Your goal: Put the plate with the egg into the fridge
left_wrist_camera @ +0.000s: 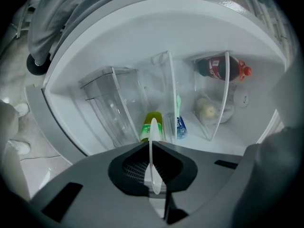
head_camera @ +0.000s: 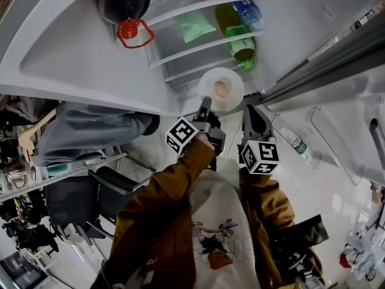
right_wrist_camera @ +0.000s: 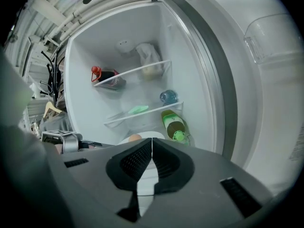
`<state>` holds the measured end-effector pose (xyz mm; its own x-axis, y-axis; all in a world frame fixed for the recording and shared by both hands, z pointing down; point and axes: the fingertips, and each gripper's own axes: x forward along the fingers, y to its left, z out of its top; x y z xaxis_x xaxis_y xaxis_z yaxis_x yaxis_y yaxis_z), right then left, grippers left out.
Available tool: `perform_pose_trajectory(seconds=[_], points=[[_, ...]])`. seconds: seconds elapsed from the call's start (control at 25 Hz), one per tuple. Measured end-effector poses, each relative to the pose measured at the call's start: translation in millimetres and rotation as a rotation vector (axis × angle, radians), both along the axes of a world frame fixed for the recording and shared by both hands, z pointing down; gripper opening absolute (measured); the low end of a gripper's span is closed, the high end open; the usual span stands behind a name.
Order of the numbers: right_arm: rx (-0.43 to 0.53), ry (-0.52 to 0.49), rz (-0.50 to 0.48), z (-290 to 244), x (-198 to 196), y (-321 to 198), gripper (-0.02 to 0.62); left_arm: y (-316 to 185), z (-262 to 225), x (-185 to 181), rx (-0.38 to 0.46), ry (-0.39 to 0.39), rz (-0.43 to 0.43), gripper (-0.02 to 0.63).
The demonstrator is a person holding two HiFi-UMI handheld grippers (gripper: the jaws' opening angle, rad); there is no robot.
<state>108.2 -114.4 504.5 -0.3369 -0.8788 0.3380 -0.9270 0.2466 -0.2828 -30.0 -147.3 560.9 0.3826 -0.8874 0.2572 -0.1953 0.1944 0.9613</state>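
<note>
Head view: my left tool (head_camera: 204, 103) pinches the near rim of the round white plate (head_camera: 233, 80). The brown egg (head_camera: 221, 90) sits loose at its centre, at the mouth of the open white fridge (head_camera: 72, 53), not yet set down. Gripped on 1 side only, the plate could tilt and roll the egg off. Both sleeves reach forward side by side.

Left gripper view: the jaws clamp the plate's thin edge, aimed slightly down. The plate could clip the green plastic bottle (left_wrist_camera: 146, 127).

Right gripper view: my right tool (right_wrist_camera: 151, 151) is fully closed on nothing, just beside the plate.
</note>
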Motion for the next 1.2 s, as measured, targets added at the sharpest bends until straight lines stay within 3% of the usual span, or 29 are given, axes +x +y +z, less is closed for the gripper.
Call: perform_pose_trajectory(seconds=[1.2], points=[[-0.004,0.025,-0.083,14,-29,-44,0.008,-44,36,-18,-0.027,0.013,-0.058,0.018]])
